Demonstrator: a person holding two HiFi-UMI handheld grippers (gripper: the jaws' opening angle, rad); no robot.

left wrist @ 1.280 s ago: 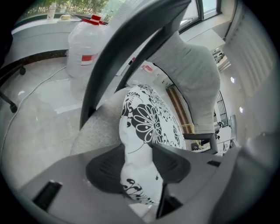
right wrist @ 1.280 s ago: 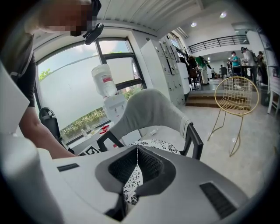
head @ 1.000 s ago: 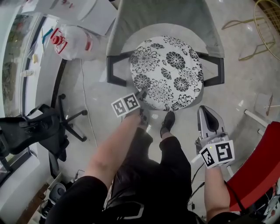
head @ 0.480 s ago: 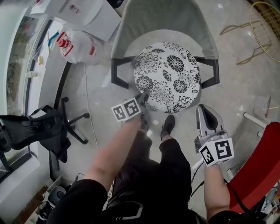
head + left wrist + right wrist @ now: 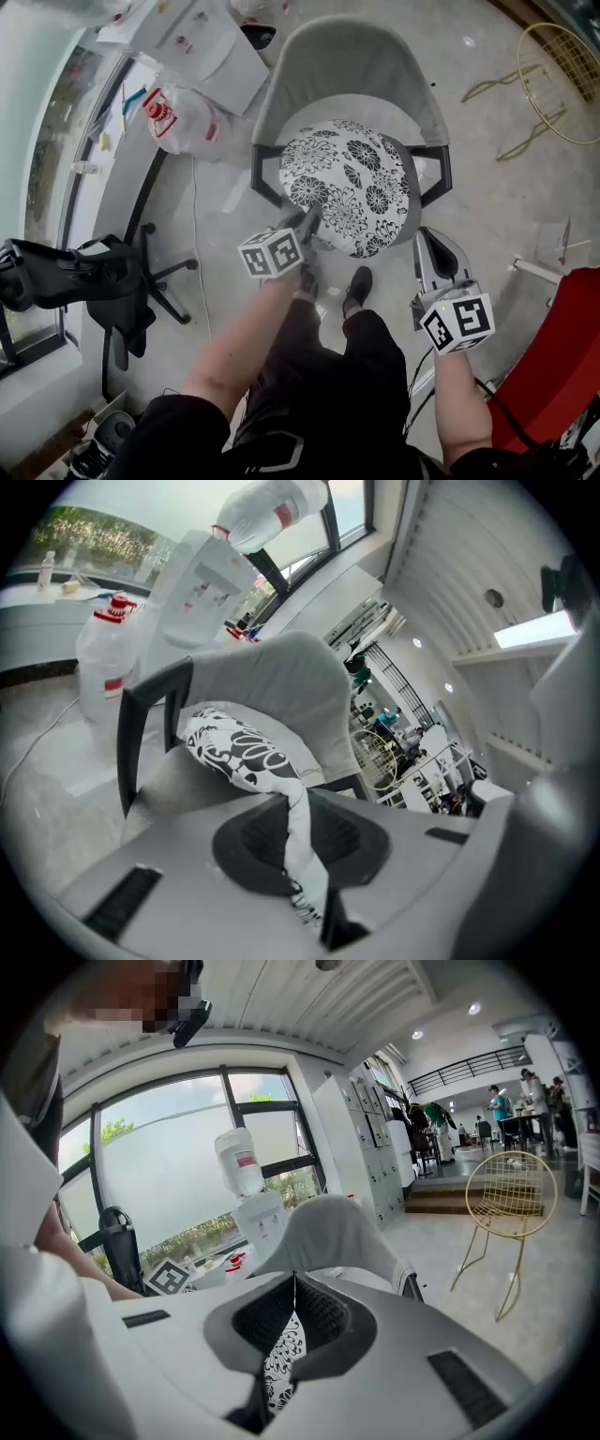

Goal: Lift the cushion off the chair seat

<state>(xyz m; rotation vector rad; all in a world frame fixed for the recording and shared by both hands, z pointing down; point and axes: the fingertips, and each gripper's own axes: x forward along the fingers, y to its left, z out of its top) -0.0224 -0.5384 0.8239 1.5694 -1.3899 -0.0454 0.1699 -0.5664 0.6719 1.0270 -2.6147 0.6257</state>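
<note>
A round cushion (image 5: 347,183) with a black-and-white flower print lies on the grey chair (image 5: 347,56) with black arms. My left gripper (image 5: 307,220) is at its near-left rim. Its jaws have just been closing, and they are shut on a fold of the cushion's edge. In the left gripper view (image 5: 295,808) the pinched fabric runs up to the cushion (image 5: 234,752), whose near side hangs raised off the seat before the chair back (image 5: 272,682). My right gripper (image 5: 427,236) hovers beside the cushion's right rim, shut and holding nothing. Its view (image 5: 293,1279) shows the print (image 5: 281,1354) beyond the pads.
A water jug (image 5: 183,117) with a red cap and a white dispenser (image 5: 202,37) stand left of the chair. A black office chair (image 5: 84,281) is at the far left, a gold wire chair (image 5: 562,70) at the upper right, a red seat (image 5: 572,356) at the right. The person's shoe (image 5: 358,286) is below the cushion.
My left gripper has risen with the cushion's edge in it, and the cushion's near-left side has come up off the seat. The right gripper has risen a little, still shut.
</note>
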